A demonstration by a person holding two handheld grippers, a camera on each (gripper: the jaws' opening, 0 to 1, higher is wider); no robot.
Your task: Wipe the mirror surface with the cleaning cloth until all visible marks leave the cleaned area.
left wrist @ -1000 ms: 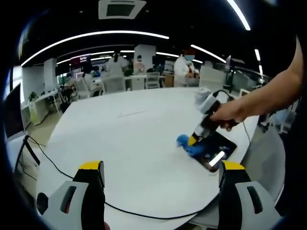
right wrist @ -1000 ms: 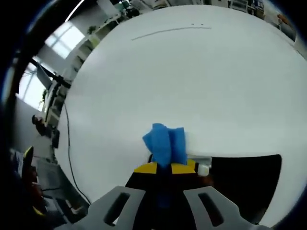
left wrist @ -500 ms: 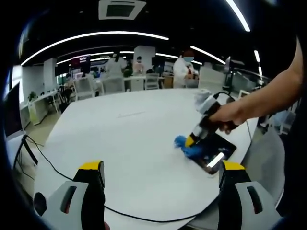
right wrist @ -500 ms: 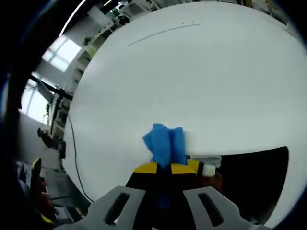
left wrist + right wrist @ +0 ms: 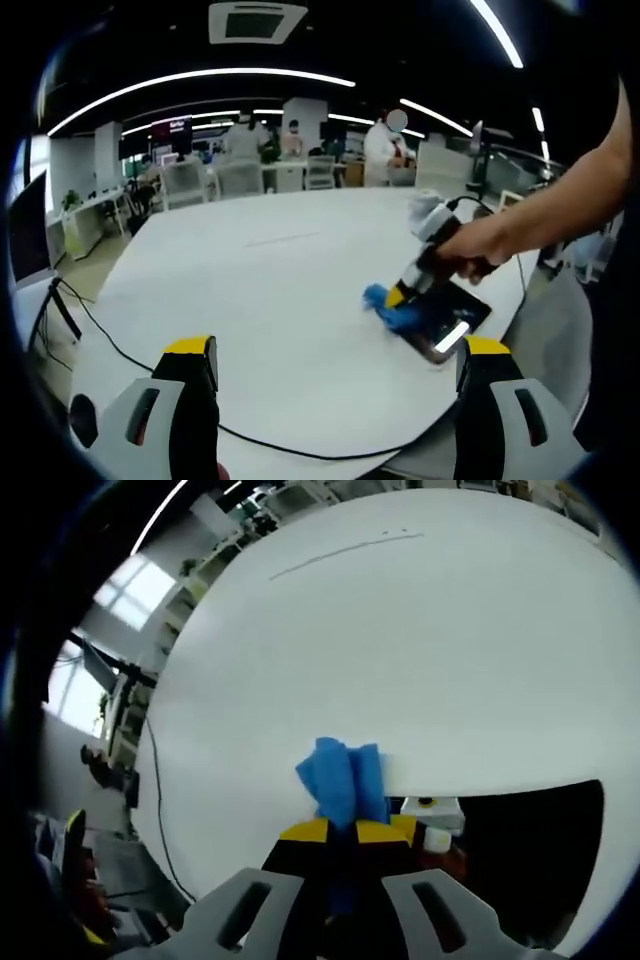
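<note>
A dark rectangular mirror [image 5: 442,317] lies flat near the right edge of the white table [image 5: 270,290]. My right gripper [image 5: 397,297], held by a person's hand [image 5: 470,243], is shut on a blue cleaning cloth [image 5: 392,309] and presses it on the mirror's left end. In the right gripper view the cloth [image 5: 342,782] sticks out between the yellow-tipped jaws of my right gripper [image 5: 342,830], above the mirror [image 5: 520,850], which reflects the dark ceiling. My left gripper [image 5: 335,355] hovers open over the table's near edge, well short of the mirror.
A black cable [image 5: 120,350] trails across the table's near left part. Desks, chairs and several people [image 5: 385,145] stand in the far background. A faint line [image 5: 345,550] marks the far table top.
The right gripper with the cloth has shifted slightly over the mirror's left end. The left gripper has stayed almost still.
</note>
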